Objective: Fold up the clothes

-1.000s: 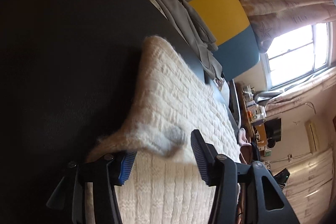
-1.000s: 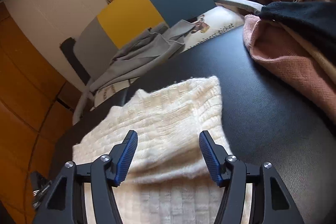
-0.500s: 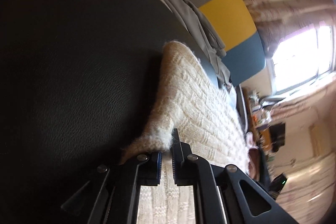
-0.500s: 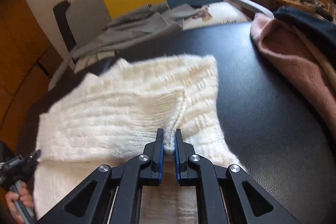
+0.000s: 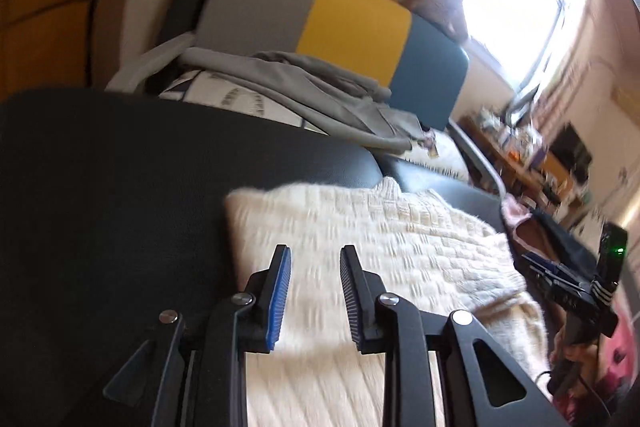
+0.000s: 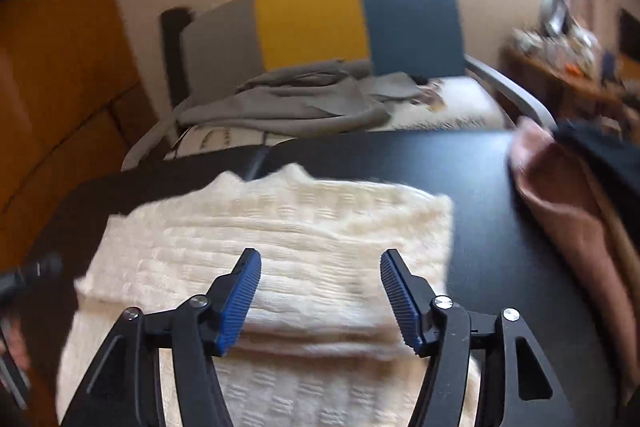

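Note:
A cream knitted sweater (image 5: 384,239) lies on the black table (image 5: 112,195), with its far part folded over the near part; it also shows in the right wrist view (image 6: 304,227). My left gripper (image 5: 314,255) is open and empty, raised above the sweater's left side. My right gripper (image 6: 320,263) is open wide and empty, raised above the sweater's folded edge. The right gripper also shows at the right edge of the left wrist view (image 5: 576,287).
A pink garment (image 6: 568,203) with a dark one (image 6: 600,151) on it lies on the table's right side. A grey, yellow and blue chair (image 6: 340,23) with grey clothing (image 6: 296,99) stands behind the table. A cluttered shelf (image 6: 568,59) is at the far right.
Both grippers shut on the sweater's edges half a second ago. Now both have opened, let go and lifted back. The sweater's far part lies folded over.

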### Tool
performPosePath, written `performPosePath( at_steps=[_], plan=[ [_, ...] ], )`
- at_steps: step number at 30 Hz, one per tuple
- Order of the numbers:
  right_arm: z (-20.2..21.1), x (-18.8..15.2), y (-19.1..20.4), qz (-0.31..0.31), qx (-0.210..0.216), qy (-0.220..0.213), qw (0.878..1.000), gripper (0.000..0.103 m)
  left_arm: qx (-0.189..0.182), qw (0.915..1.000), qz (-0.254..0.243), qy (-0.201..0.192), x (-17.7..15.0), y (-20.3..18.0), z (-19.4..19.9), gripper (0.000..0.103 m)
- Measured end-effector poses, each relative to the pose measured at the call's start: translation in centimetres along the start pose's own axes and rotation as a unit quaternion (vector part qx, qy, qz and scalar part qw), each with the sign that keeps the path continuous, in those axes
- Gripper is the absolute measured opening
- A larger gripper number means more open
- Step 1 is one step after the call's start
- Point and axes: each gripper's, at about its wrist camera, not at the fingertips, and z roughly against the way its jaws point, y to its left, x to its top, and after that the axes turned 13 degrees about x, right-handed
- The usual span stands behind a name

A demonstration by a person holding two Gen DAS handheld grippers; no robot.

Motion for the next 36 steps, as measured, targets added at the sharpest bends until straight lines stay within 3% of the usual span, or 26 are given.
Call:
performPosePath(
  at_steps=[4,8,9,10,11,13,16,20,24,27,31,34,36],
  plan=[
    [-3.6,0.3,3.0,0.071,0.005,0.047,0.996,0.064,0.027,0.9989,-0.025,0.030,2.0,-1.8,-4.8,0.026],
    [-6.4,-0.4,2.3,0.075,-0.022,0.083,0.993,0.066,0.053,0.9962,-0.028,0.063,1.2,-0.8,-8.2,0.027],
    [-6.9,-0.7,1.7,0.067,-0.034,0.088,0.993,0.069,0.048,0.9968,-0.029,0.058,0.5,-0.5,-8.3,0.029],
    [-7.3,-1.1,0.8,0.051,-0.041,0.093,0.994,0.081,0.048,0.9971,-0.035,0.048,-0.2,-0.3,-8.1,0.031],
    [-7.3,-1.6,0.1,0.030,-0.036,0.091,0.995,0.086,0.048,0.9970,-0.040,0.045,-0.9,0.0,-7.8,0.031],
    [-6.7,-2.3,-0.6,-0.006,-0.016,0.074,0.997,0.087,0.047,0.9972,-0.042,0.041,-1.9,0.8,-7.2,0.031],
    [-6.2,-3.4,0.4,0.011,-0.009,0.078,0.997,0.091,0.031,0.9983,-0.031,0.037,-2.1,1.8,-7.5,0.031],
    [-6.6,-3.7,1.0,0.009,-0.017,0.081,0.997,0.096,0.070,0.9931,-0.092,0.020,-1.1,0.5,-8.5,0.033],
    [-7.9,-3.6,2.7,0.004,-0.051,0.090,0.995,0.103,0.090,0.9901,-0.107,0.017,-0.2,0.1,-9.2,0.034],
    [-8.6,-3.5,3.7,0.009,-0.070,0.090,0.993,0.103,0.089,0.9901,-0.108,0.015,-0.1,0.2,-9.1,0.034],
    [-8.4,-3.6,3.5,0.007,-0.065,0.086,0.994,0.103,0.140,0.9808,-0.135,0.010,0.4,-0.9,-8.0,0.041],
    [-8.3,-3.7,3.4,0.006,-0.060,0.081,0.995,0.103,0.132,0.9866,-0.096,-0.011,0.3,-1.0,-4.4,0.039],
    [-8.0,-3.5,3.1,0.000,-0.047,0.079,0.996,0.103,0.092,0.9926,-0.077,-0.017,-0.8,-1.1,-1.8,0.039]
  ],
)
